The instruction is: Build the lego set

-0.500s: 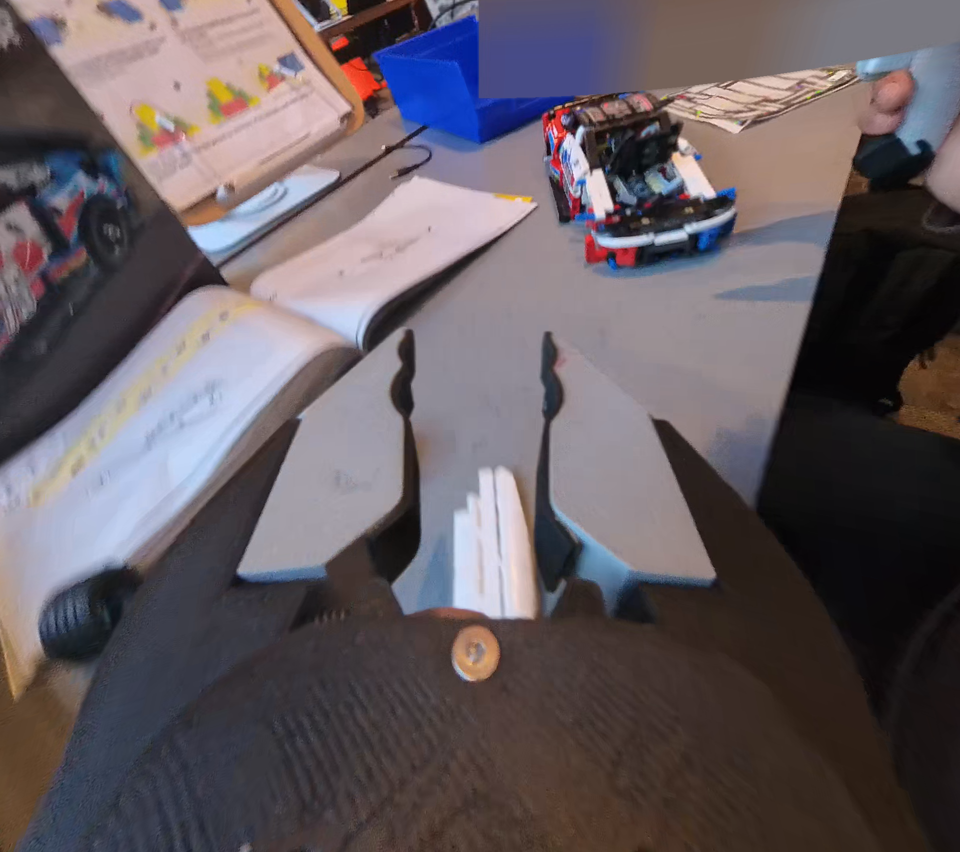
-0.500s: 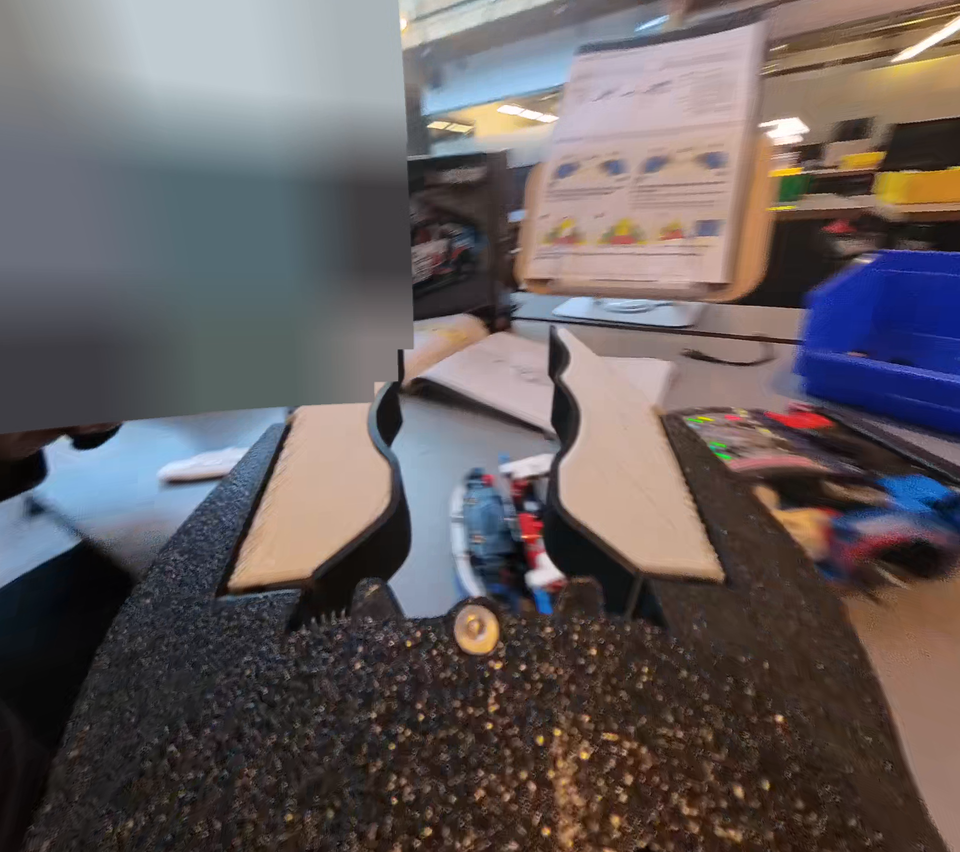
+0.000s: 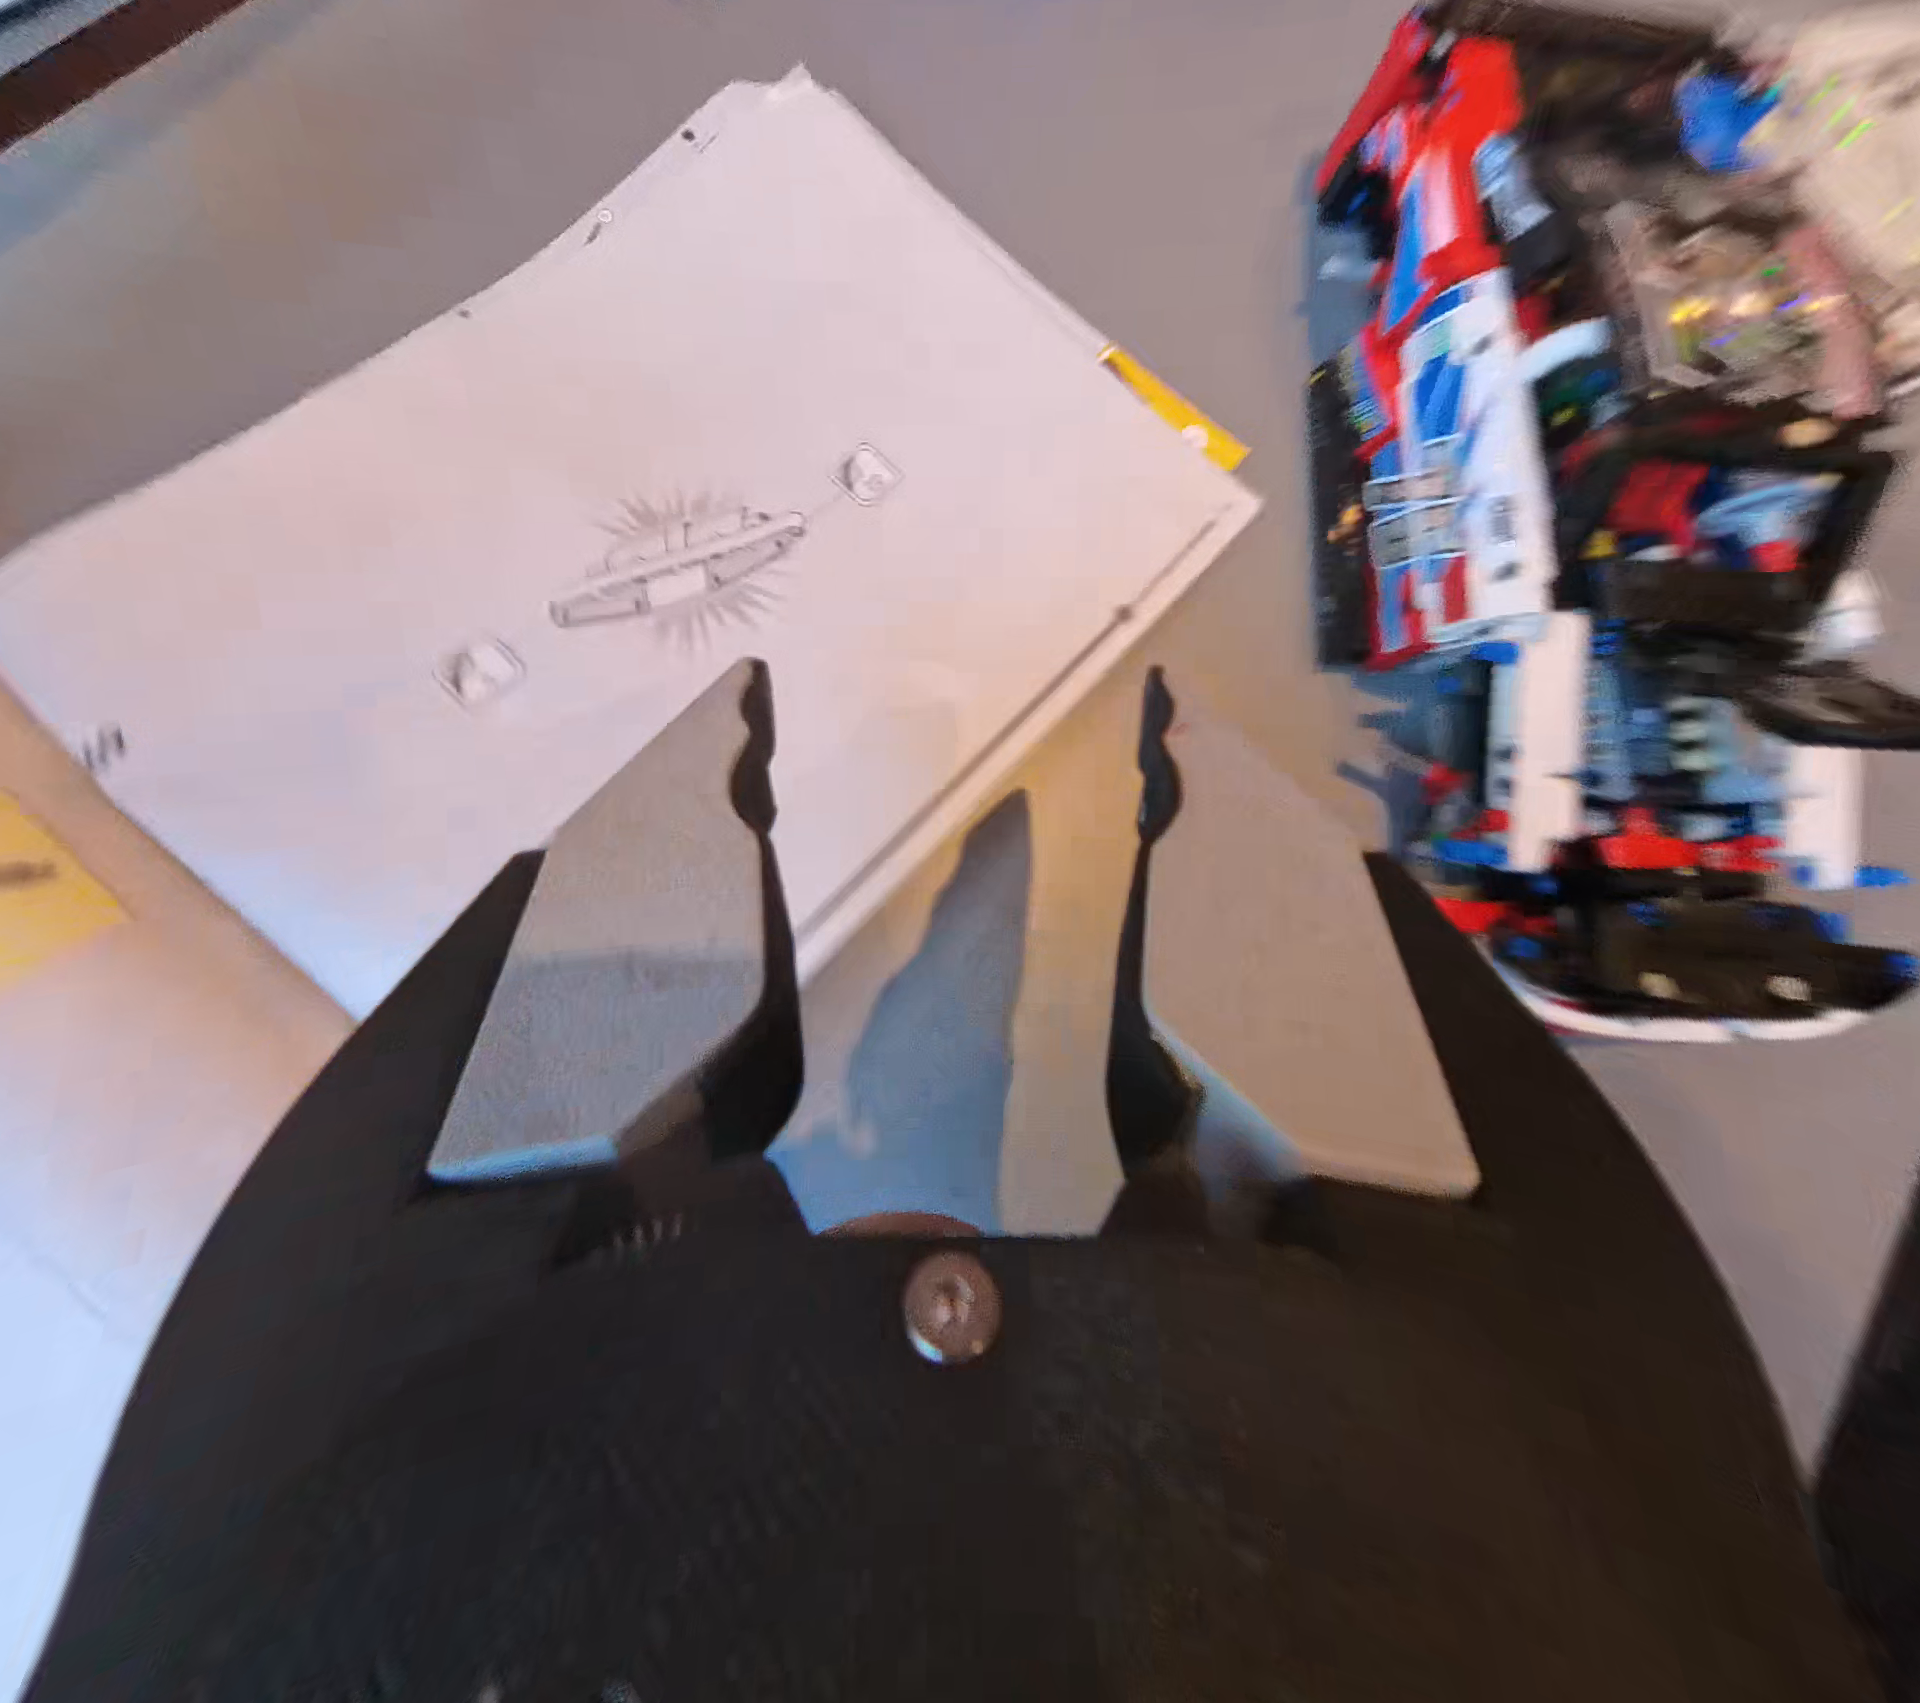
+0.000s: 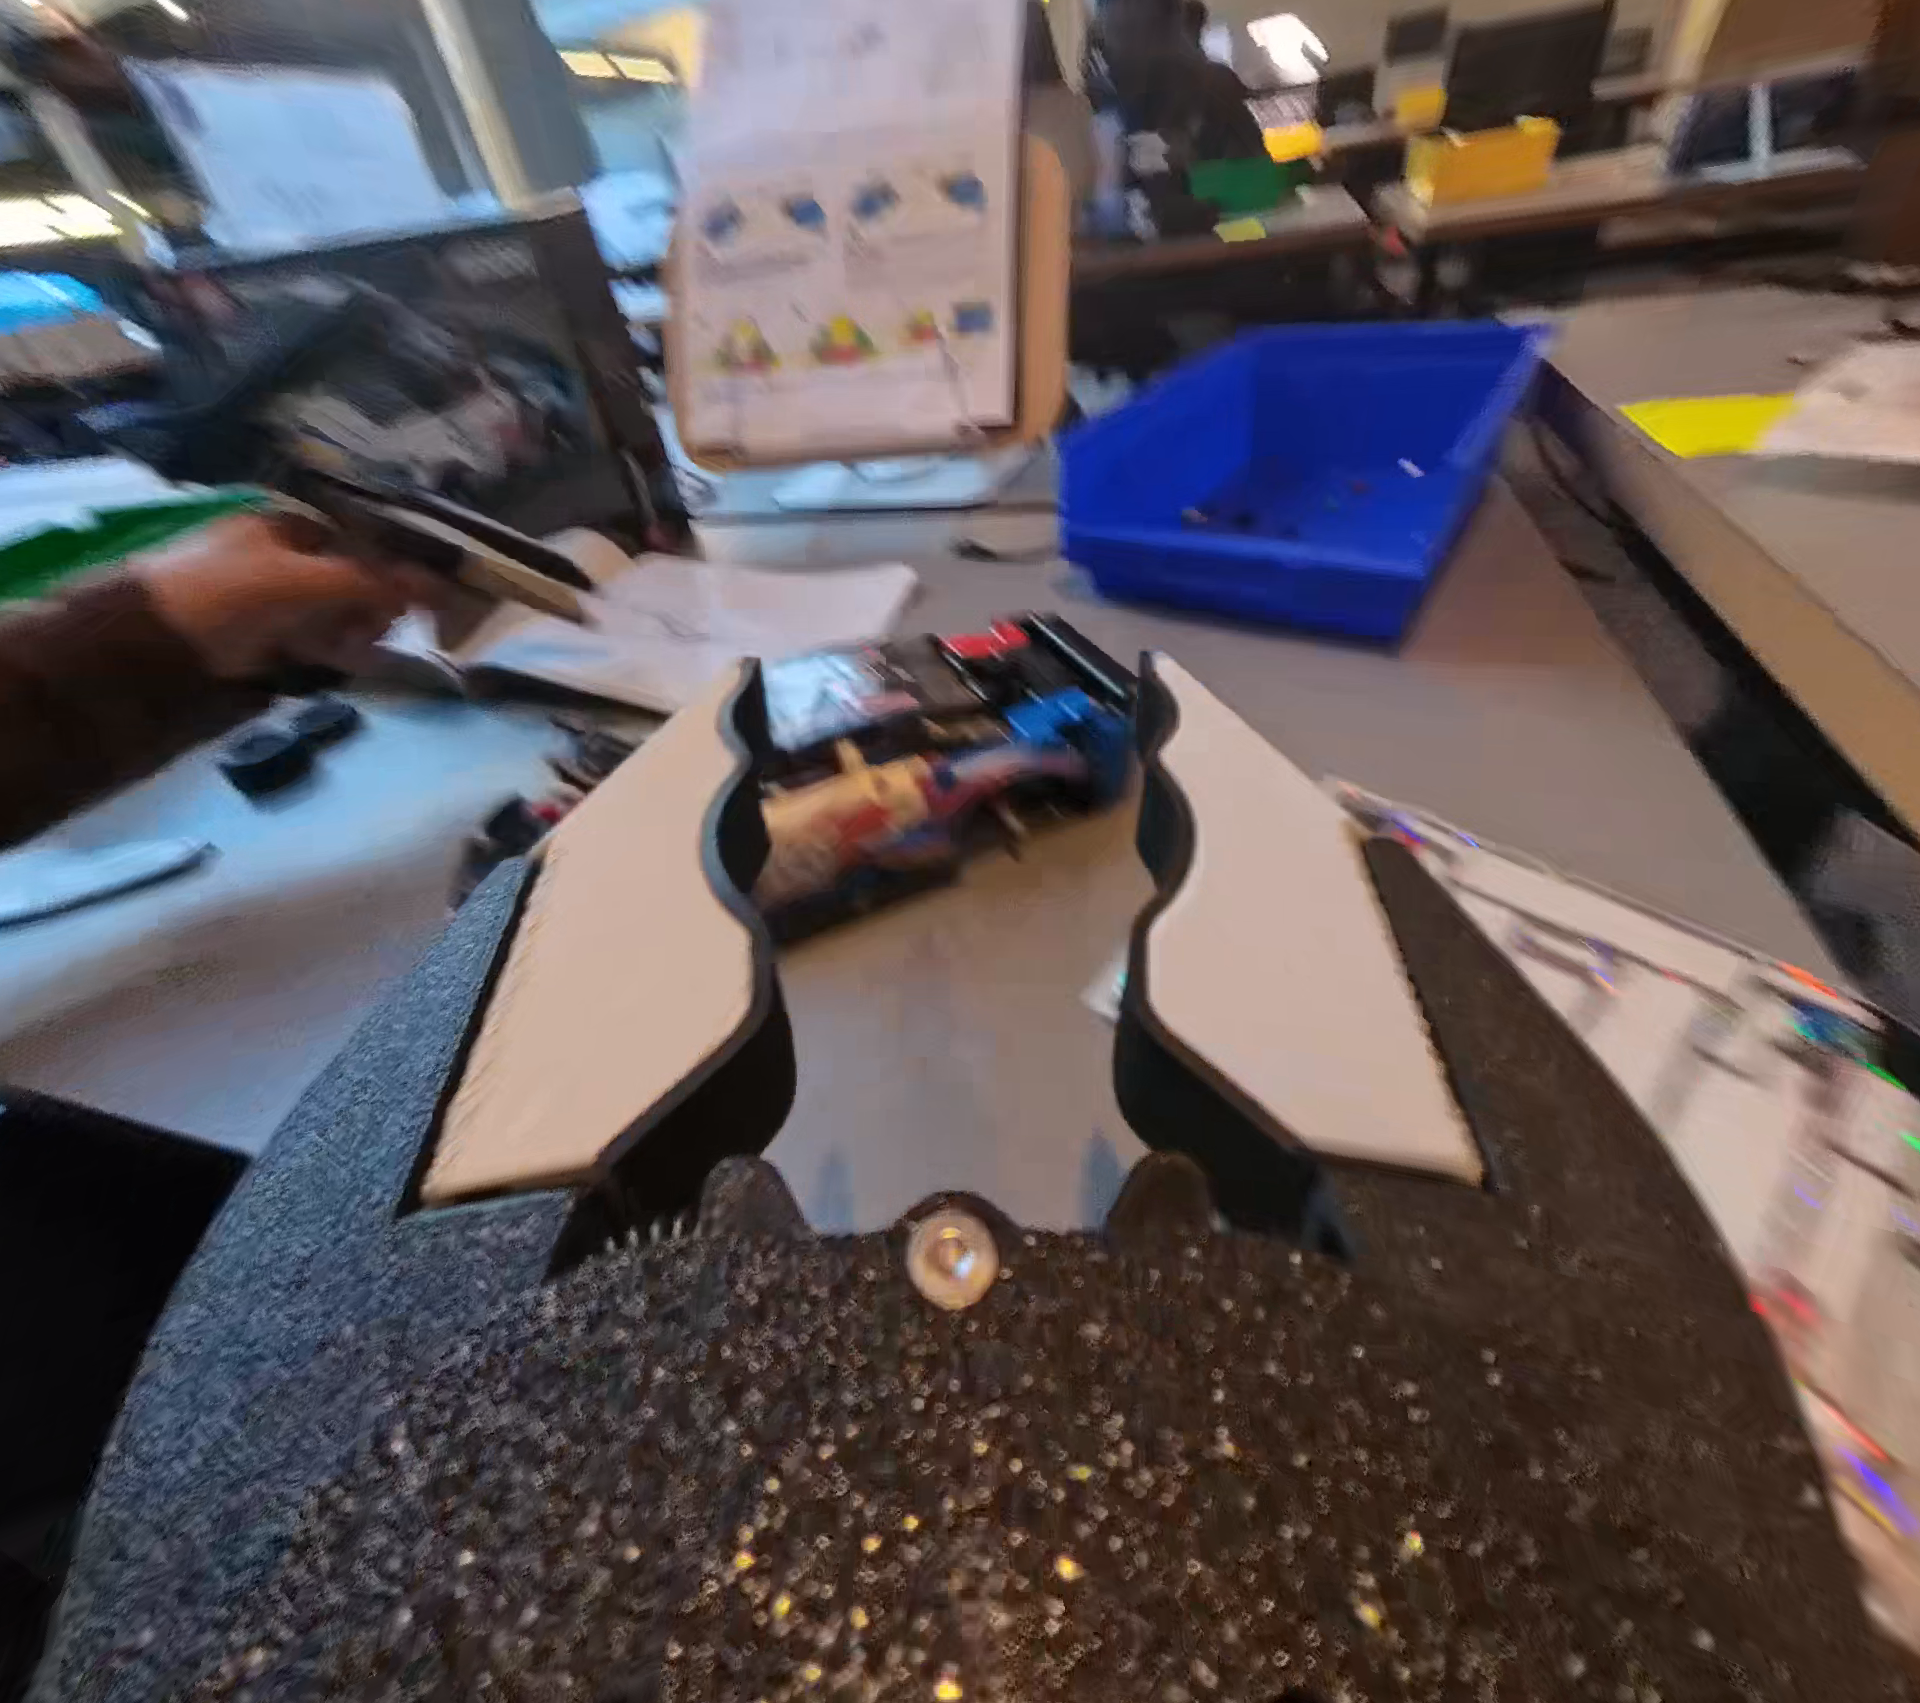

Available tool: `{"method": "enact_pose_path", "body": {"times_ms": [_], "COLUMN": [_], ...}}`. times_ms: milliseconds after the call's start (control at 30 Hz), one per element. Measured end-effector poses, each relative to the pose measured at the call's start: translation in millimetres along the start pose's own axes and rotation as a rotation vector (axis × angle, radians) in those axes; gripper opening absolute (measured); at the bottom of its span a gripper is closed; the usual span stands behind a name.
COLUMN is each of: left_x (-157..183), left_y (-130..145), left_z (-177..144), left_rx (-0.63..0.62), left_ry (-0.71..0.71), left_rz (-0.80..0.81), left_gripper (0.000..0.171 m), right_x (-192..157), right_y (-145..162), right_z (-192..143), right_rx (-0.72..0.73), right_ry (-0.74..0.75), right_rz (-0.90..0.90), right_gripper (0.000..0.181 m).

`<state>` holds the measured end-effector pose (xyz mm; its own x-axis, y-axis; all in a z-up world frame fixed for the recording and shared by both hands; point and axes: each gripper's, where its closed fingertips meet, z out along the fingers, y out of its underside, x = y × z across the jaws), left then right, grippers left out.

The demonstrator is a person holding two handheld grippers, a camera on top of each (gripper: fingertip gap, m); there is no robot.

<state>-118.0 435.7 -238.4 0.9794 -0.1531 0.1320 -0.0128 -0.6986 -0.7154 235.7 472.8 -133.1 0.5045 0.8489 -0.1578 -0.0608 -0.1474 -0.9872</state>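
- The Lego car [image 3: 1590, 510] is judged largely built; it stands on the tabletop [image 3: 1039, 43], just right of the open instruction booklet [image 3: 623, 458].
- Remaining steps cannot be told.
- Left gripper [image 3: 951, 687]: jaws apart, nothing held.
- Right gripper [image 4: 945, 677]: jaws apart, empty, facing the car.
- No writing is legible.

left wrist looks steeply down, right wrist level; both share the lego car [image 3: 1600, 510].

The red, white, blue and black lego car [image 3: 1579, 510] sits upright on the grey surface [image 3: 1039, 95], right of the open instruction booklet [image 3: 644, 490].
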Motion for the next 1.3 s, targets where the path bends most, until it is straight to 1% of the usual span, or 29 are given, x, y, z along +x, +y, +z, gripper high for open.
{"method": "enact_pose_path", "body": {"times_ms": [33,67,100,167,200,233,267,300,367,400,433,467,533,600,633,700,767,800,867,933,1000,1100,1133,1167,1200,1267,1300], "left_x": [4,7,12,36,54,77,101,127,191,224,257,289,344,381,392,403,401,398,390,383,373,368,367,367,369,370,369], "left_y": [3,9,16,28,33,37,41,42,38,36,35,36,39,43,42,25,6,-2,-16,-25,-30,-22,-17,-15,-14,-13,-9], "left_z": [-12,-25,-39,-64,-74,-80,-84,-87,-87,-83,-74,-62,-24,23,44,78,104,115,135,150,162,174,175,171,165,151,146], "left_rx": [0.045,0.076,0.101,0.166,0.199,0.219,0.229,0.241,0.278,0.283,0.283,0.273,0.222,0.141,0.105,0.113,0.125,0.109,0.075,0.039,0.022,-0.046,-0.072,-0.075,-0.056,-0.008,-0.011], "left_ry": [-0.020,-0.062,-0.104,-0.139,-0.137,-0.116,-0.091,-0.056,0.052,0.109,0.161,0.213,0.284,0.292,0.281,0.249,0.221,0.213,0.217,0.232,0.223,0.259,0.260,0.259,0.270,0.281,0.294], "left_rz": [-0.035,-0.058,-0.073,-0.074,-0.072,-0.064,-0.053,-0.036,0.030,0.063,0.091,0.121,0.191,0.271,0.320,0.412,0.476,0.484,0.472,0.463,0.445,0.417,0.417,0.419,0.426,0.443,0.447], "left_gripper": [0.071,0.078,0.082,0.081,0.081,0.081,0.080,0.079,0.077,0.073,0.072,0.070,0.064,0.064,0.064,0.055,0.054,0.056,0.065,0.067,0.067,0.069,0.070,0.070,0.072,0.072,0.072], "right_x": [16,30,40,68,82,92,100,107,126,136,146,154,164,167,165,159,156,159,163,163,152,135,118,96,77,59,55], "right_y": [8,17,25,43,52,61,71,81,96,101,106,109,116,127,130,125,122,124,132,145,146,148,149,151,152,150,143], "right_z": [-11,-22,-32,-51,-59,-66,-71,-76,-87,-93,-99,-104,-111,-111,-110,-102,-95,-91,-82,-75,-70,-72,-74,-78,-81,-83,-84], "right_rx": [-0.048,-0.092,-0.133,-0.220,-0.267,-0.307,-0.347,-0.395,-0.466,-0.495,-0.526,-0.548,-0.592,-0.647,-0.662,-0.628,-0.608,-0.616,-0.641,-0.683,-0.680,-0.729,-0.747,-0.767,-0.781,-0.768,-0.741], "right_ry": [0.038,0.053,0.044,0.084,0.115,0.122,0.112,0.109,0.121,0.123,0.126,0.124,0.086,0.017,-0.027,-0.089,-0.125,-0.124,-0.130,-0.138,-0.182,-0.233,-0.297,-0.386,-0.445,-0.468,-0.477], "right_rz": [-0.009,-0.013,-0.015,-0.057,-0.083,-0.102,-0.114,-0.117,-0.136,-0.152,-0.159,-0.164,-0.164,-0.152,-0.145,-0.166,-0.190,-0.185,-0.143,-0.098,-0.077,-0.061,-0.027,0.018,0.040,-0.003,-0.015], "right_gripper": [0.076,0.082,0.089,0.089,0.090,0.088,0.078,0.072,0.073,0.068,0.067,0.067,0.067,0.066,0.066,0.067,0.066,0.067,0.067,0.065,0.060,0.060,0.055,0.051,0.051,0.051,0.051]}}
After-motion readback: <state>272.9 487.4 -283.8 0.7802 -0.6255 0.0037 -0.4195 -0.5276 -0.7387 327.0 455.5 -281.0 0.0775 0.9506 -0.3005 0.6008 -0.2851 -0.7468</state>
